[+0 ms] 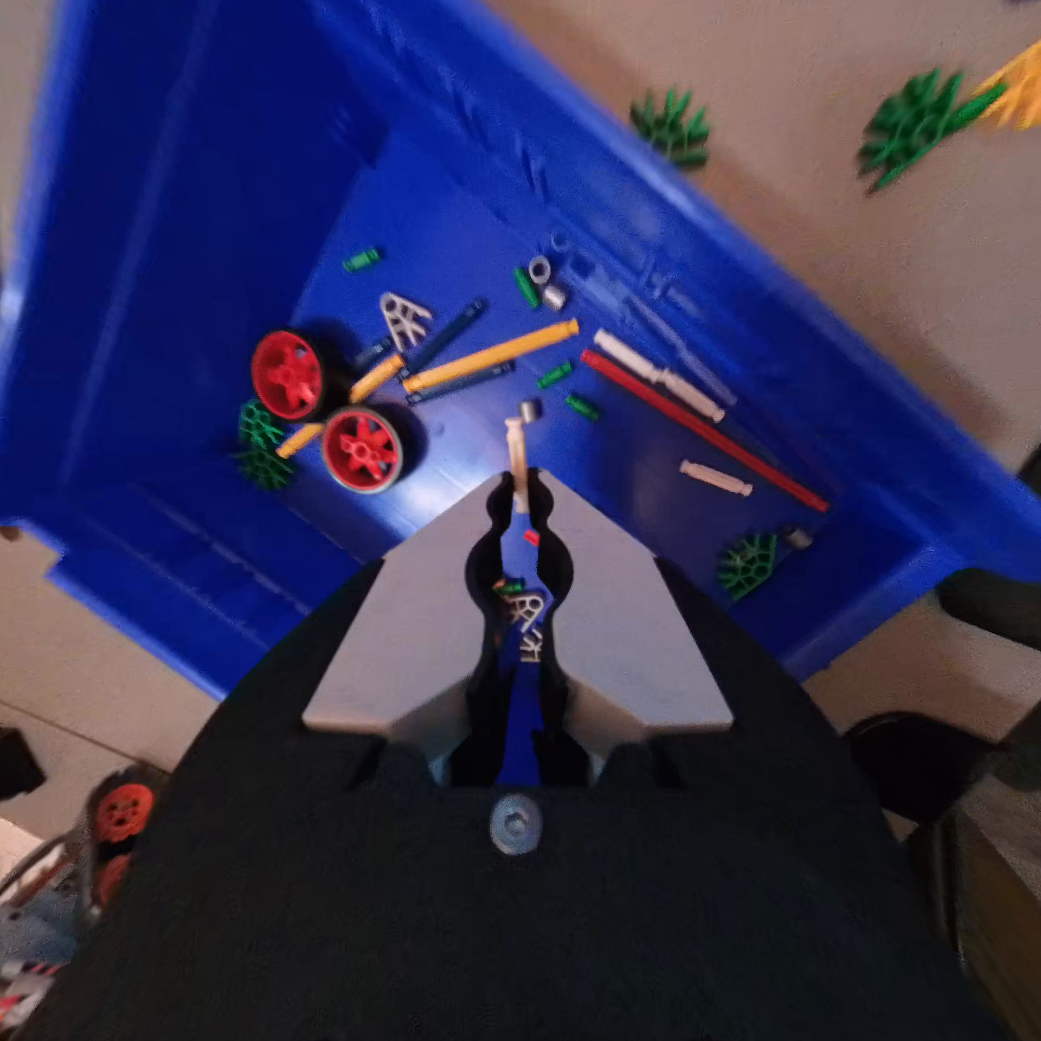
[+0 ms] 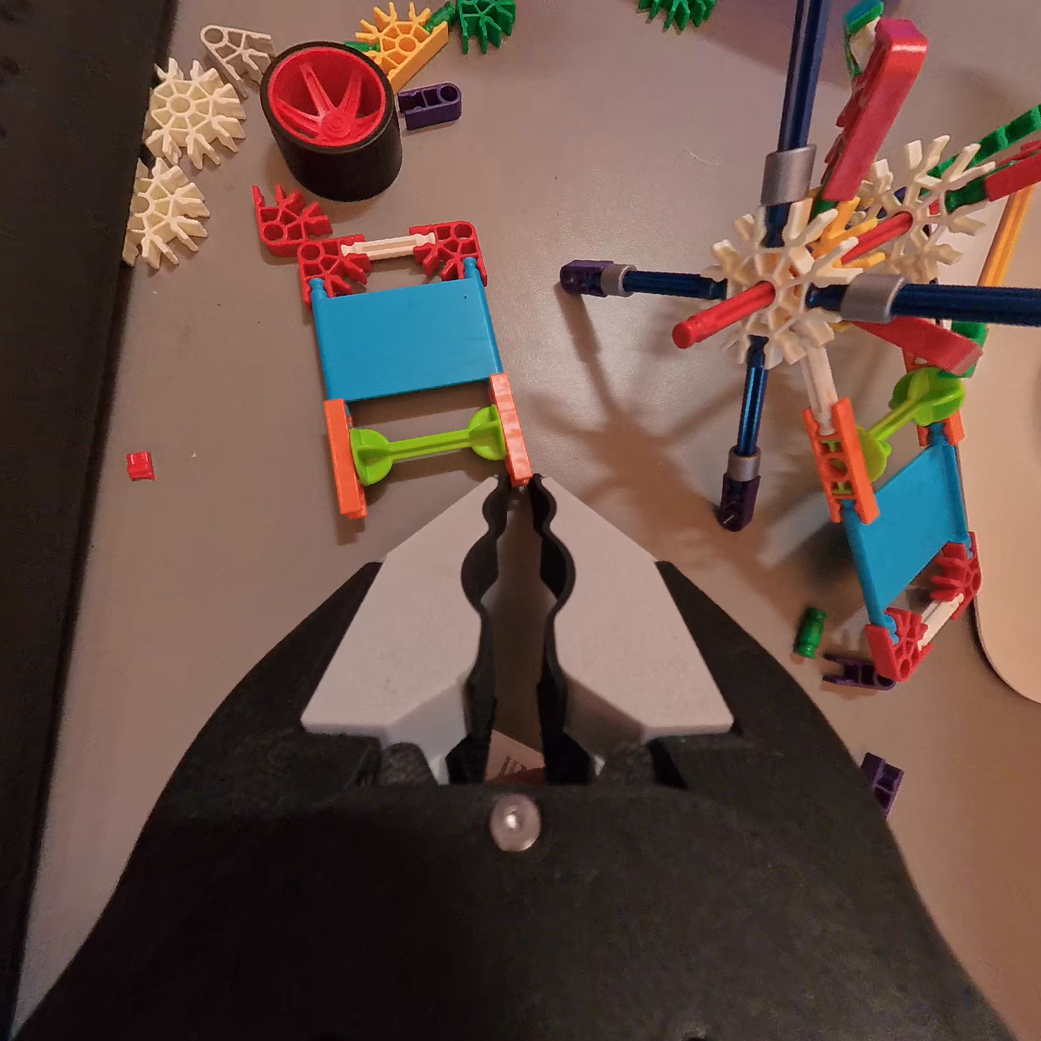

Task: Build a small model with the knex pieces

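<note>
In the left wrist view my left gripper is shut on a short white rod, which sticks out forward past the fingertips above the floor of a blue bin. In the bin lie two red wheels, yellow rods, a long red rod, white rods and small green pieces. In the right wrist view my right gripper is shut on the near end of an orange connector. That connector belongs to a flat assembly with a blue panel and a lime green rod lying on the table.
A built windmill-like model of white snowflake connectors and blue rods stands at the right. A red wheel in a black tyre, white connectors, a purple piece and a small red piece lie at the back left. Green connectors lie outside the bin.
</note>
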The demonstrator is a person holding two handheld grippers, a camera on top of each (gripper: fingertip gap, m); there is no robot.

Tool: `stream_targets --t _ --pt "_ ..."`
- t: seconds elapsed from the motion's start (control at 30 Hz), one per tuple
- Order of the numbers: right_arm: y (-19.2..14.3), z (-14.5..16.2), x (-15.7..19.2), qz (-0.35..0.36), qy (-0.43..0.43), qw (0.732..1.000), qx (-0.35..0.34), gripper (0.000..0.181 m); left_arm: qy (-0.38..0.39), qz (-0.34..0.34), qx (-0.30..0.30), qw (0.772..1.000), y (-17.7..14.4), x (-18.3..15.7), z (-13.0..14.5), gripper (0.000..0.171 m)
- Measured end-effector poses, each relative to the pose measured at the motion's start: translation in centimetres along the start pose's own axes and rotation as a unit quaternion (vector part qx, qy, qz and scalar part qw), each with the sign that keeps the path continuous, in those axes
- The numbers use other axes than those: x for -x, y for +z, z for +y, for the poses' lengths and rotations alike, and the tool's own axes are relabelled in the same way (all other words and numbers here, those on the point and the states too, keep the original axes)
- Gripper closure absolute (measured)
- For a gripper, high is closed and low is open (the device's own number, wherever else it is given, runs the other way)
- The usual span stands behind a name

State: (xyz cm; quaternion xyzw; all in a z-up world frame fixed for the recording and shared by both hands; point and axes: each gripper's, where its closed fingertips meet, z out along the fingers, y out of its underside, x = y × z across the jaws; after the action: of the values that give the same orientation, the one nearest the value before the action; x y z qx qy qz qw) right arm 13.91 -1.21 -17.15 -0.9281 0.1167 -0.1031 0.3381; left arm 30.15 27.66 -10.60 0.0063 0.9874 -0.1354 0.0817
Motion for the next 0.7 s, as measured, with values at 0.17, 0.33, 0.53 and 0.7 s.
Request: stream_targets --t 0.17,0.33,0.53,0.7 --pt "0.0 0.0 0.0 -0.001 -0.001 1.000 0.000 0.176 0.081 -0.025 -0.115 0.990 -4.6 -2.2 -9.0 0.168" --pt "-0.1 0.0 0.1 0.000 -0.007 1.000 0.002 0.176 0.194 0.017 -0.105 0.975 -1.5 -8.4 -14.5 0.168" --pt "-0.1 0.1 0.4 -0.002 -0.015 1.000 0.005 0.176 0.245 0.052 -0.052 0.967 4.1 -11.7 -16.1 0.169" --pt "-0.1 0.1 0.5 -0.002 -0.022 1.000 0.008 0.176 0.240 0.075 -0.028 0.967 6.5 -12.5 -15.8 0.169"
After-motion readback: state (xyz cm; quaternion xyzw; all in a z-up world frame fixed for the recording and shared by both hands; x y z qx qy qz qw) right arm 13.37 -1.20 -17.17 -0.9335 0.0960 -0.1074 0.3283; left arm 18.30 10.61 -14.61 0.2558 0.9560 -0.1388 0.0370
